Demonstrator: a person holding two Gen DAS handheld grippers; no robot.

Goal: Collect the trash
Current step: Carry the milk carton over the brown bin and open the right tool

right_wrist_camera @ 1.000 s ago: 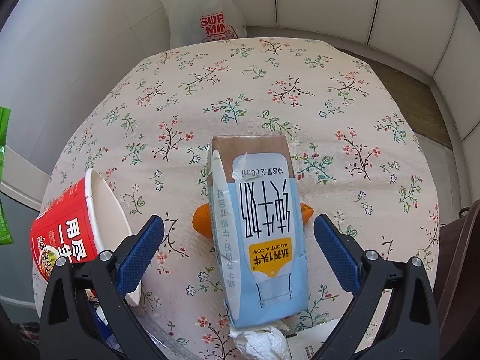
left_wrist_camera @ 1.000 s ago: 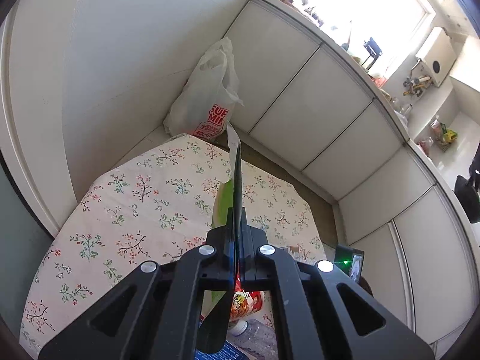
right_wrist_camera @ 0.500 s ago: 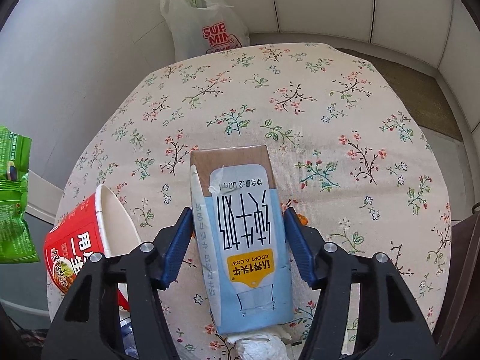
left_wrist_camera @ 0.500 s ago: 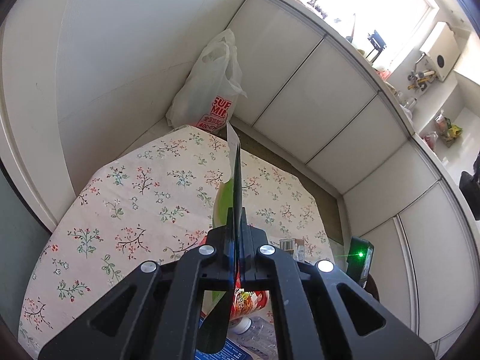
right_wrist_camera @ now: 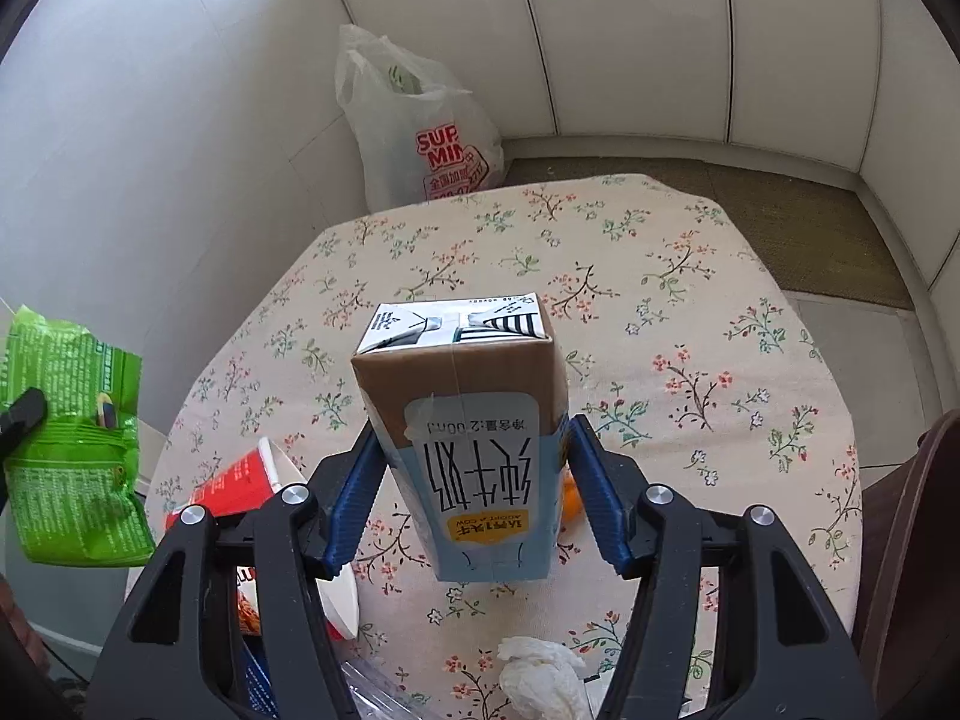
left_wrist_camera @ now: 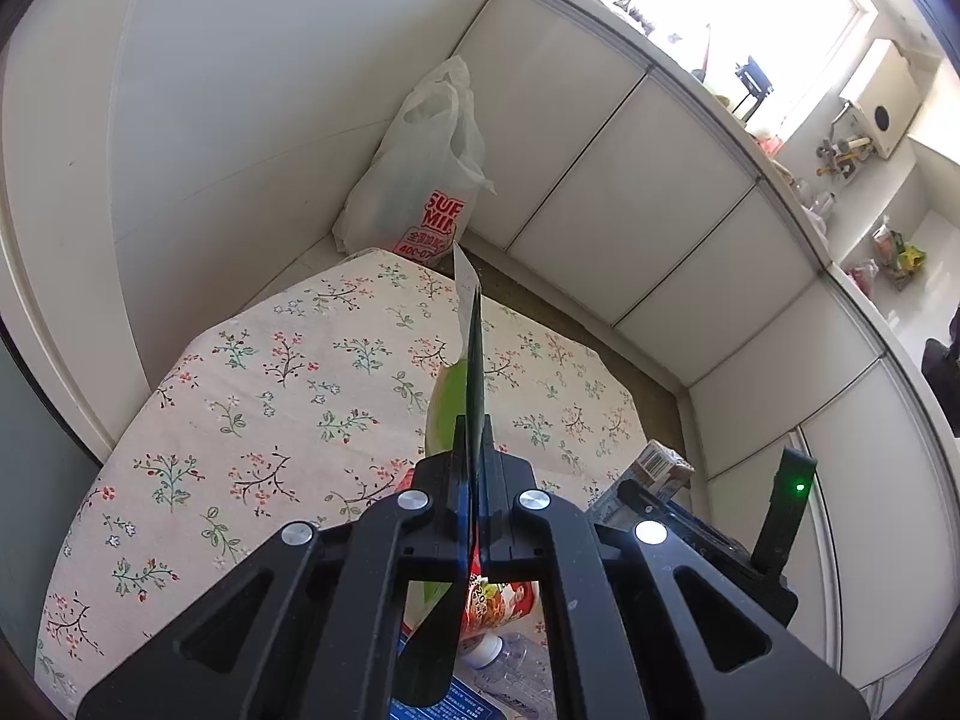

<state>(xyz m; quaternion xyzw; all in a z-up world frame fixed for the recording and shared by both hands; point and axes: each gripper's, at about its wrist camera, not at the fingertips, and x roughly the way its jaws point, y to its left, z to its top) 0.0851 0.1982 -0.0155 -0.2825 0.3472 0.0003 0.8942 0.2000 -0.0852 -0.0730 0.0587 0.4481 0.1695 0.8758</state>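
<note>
Between the blue pads of the right hand-held gripper sits the blue-and-brown milk carton, clamped on its two side faces and apparently lifted off the floral-cloth desk. Its long axis runs forward along the fingers, folded end pointing away. The left hand-held gripper is closed on a flat green snack wrapper, seen edge-on and standing up ahead of the fingertips.

Ahead of both grippers, beyond the far edge of the desk and against the wall, stands the white plastic shopping bag with red lettering, its mouth open upward. It lies ahead and slightly left of the carton. Judgement: this bag is the likely receptacle, and neither gripper is clearly nearer to it. The carton would need tipping end-down over the mouth.

Below the right hand-held gripper remain a red instant-noodle cup to the left, a crumpled white tissue, and an orange object, partly hidden.
</note>
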